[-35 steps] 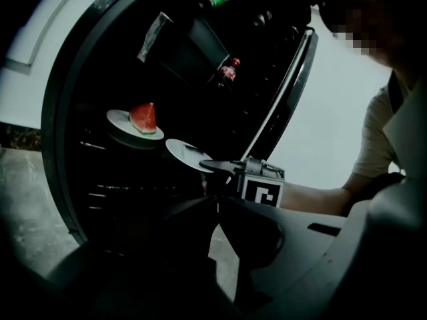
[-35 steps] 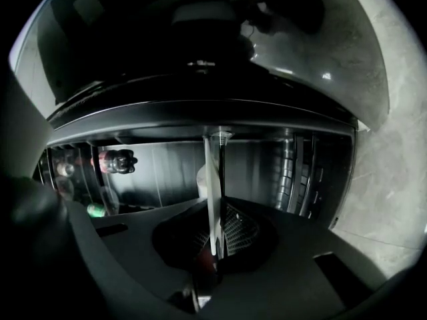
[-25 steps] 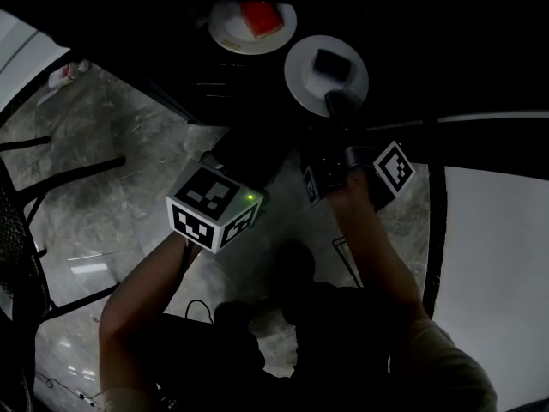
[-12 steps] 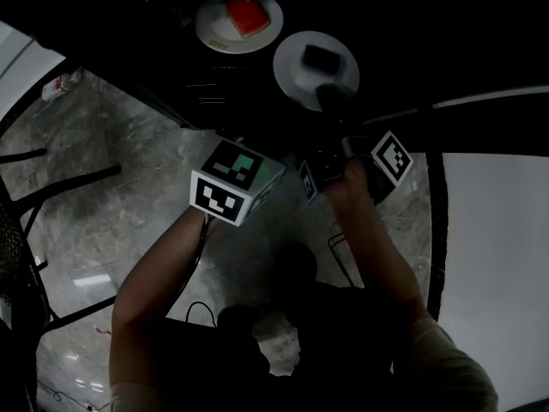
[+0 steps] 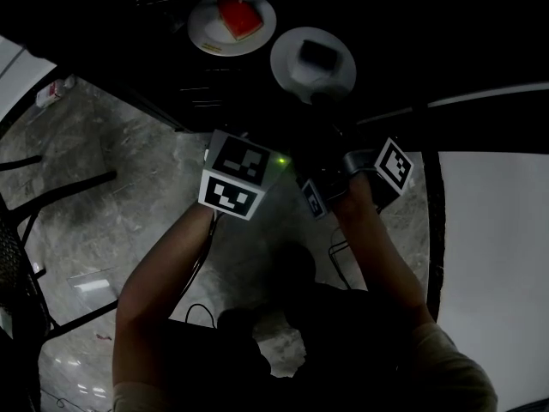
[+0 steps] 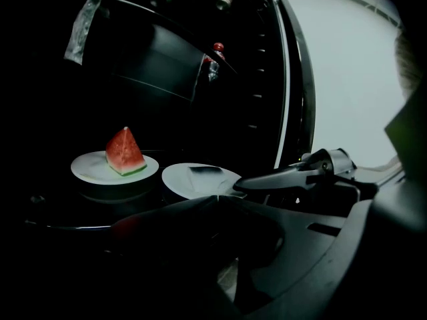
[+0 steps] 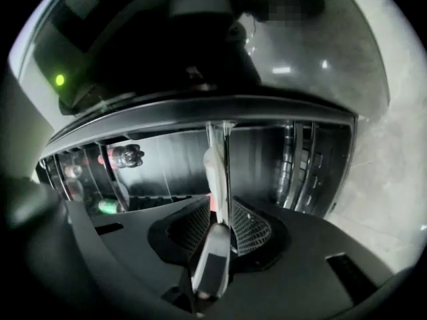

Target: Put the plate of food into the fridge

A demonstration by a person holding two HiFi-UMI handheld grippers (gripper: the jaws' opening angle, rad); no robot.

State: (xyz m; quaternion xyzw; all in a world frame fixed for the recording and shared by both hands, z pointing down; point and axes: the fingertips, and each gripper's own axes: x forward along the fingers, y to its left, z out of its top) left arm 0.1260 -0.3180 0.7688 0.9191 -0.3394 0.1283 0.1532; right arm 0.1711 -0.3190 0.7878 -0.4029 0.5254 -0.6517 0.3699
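Although the plate of food (image 5: 313, 58) already lies inside the open fridge, level with a second plate (image 5: 232, 24) that carries a watermelon slice (image 6: 125, 152) just beside it on the dark shelf (image 6: 60, 213), the job is not quite finished. The right tool (image 5: 320, 99) is clenched on the near rim of the plate of food, the thin white edge pinched between its mesh pads. Whether the plate's full weight rests on the shelf or hangs a touch above it, I cannot tell in this gloom. The left tool (image 6: 213, 202) hovers nearby with its jaws together and nothing between them. By my judgement the carrying is done; letting go, drawing back and shutting the fridge remain.
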